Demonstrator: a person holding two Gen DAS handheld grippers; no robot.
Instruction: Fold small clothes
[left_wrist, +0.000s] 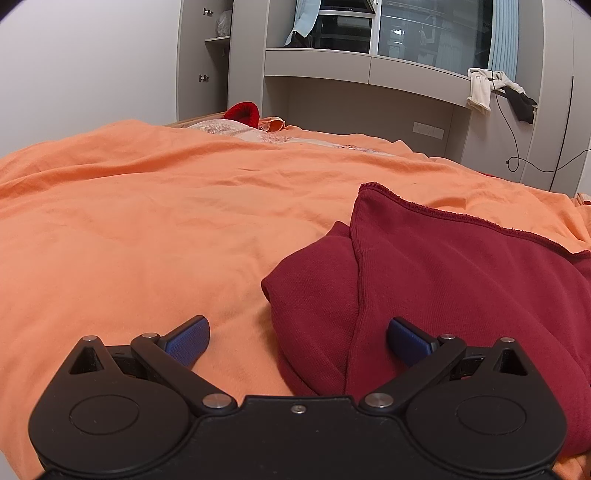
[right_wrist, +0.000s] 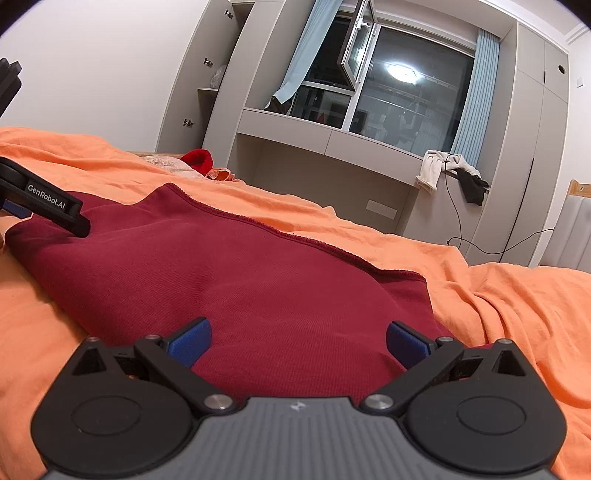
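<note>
A dark red garment (left_wrist: 424, 280) lies on the orange bedspread (left_wrist: 147, 221), its left part folded over into a thick lobe. My left gripper (left_wrist: 298, 341) is open just above its near left edge, one blue pad over the bedspread and the other over red cloth. In the right wrist view the same garment (right_wrist: 229, 266) spreads flat, hem away from me. My right gripper (right_wrist: 298, 341) stands open over its near edge with nothing between the pads. The left gripper (right_wrist: 55, 210) shows at the garment's far left corner.
The orange bedspread (right_wrist: 517, 302) is rumpled to the right. A red item (left_wrist: 243, 112) and a patterned pillow (left_wrist: 221, 127) lie at the bed's far end. Grey cabinets (left_wrist: 369, 92), a window (right_wrist: 406, 85) and hanging cloths (right_wrist: 443, 170) with a cable stand beyond.
</note>
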